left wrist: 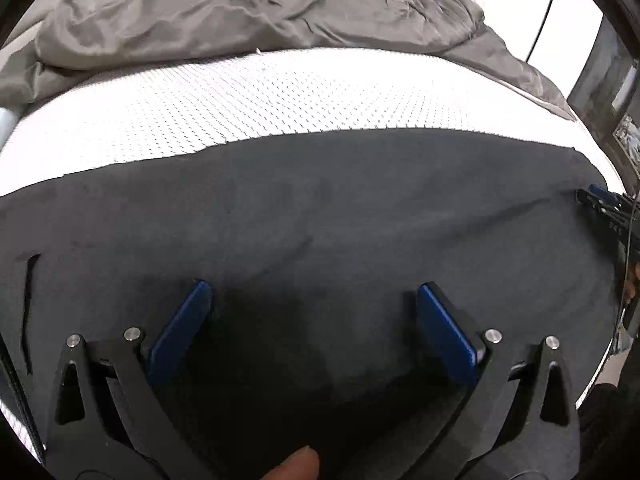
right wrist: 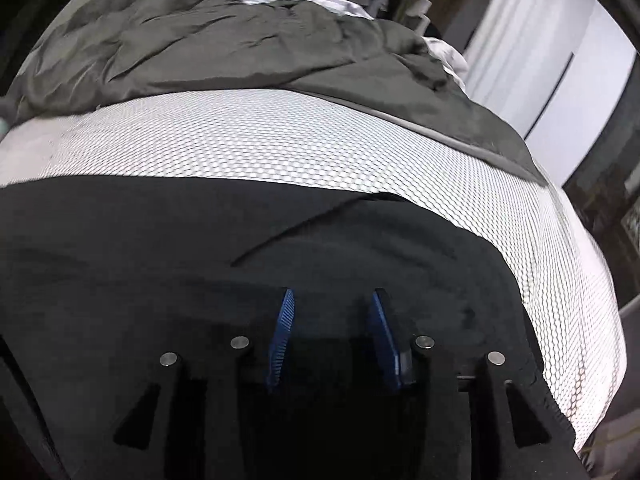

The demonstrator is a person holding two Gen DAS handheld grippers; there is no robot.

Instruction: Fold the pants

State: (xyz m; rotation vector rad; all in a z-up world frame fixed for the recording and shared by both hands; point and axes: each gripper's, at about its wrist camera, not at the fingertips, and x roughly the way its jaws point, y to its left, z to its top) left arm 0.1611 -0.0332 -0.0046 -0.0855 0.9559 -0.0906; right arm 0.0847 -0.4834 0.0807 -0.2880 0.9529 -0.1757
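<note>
Pants [left wrist: 320, 208] on mattress [left wrist: 240, 100] — duvet [left wrist: 200, 12] heaped behind.

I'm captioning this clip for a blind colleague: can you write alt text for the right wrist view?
Dark pants lie spread flat on a white mesh-patterned mattress, with the right gripper just above them, its blue-padded jaws apart and holding nothing. A rumpled grey duvet is bunched across the far side of the bed.

Setting was a home bedroom. A bed with a white dimpled mattress [left wrist: 248, 96] carried a rumpled grey duvet [left wrist: 224, 8] pushed to its far side. White curtains [right wrist: 516, 56] hung beyond it, and a framed picture [left wrist: 630, 136] stood at the right edge.
</note>
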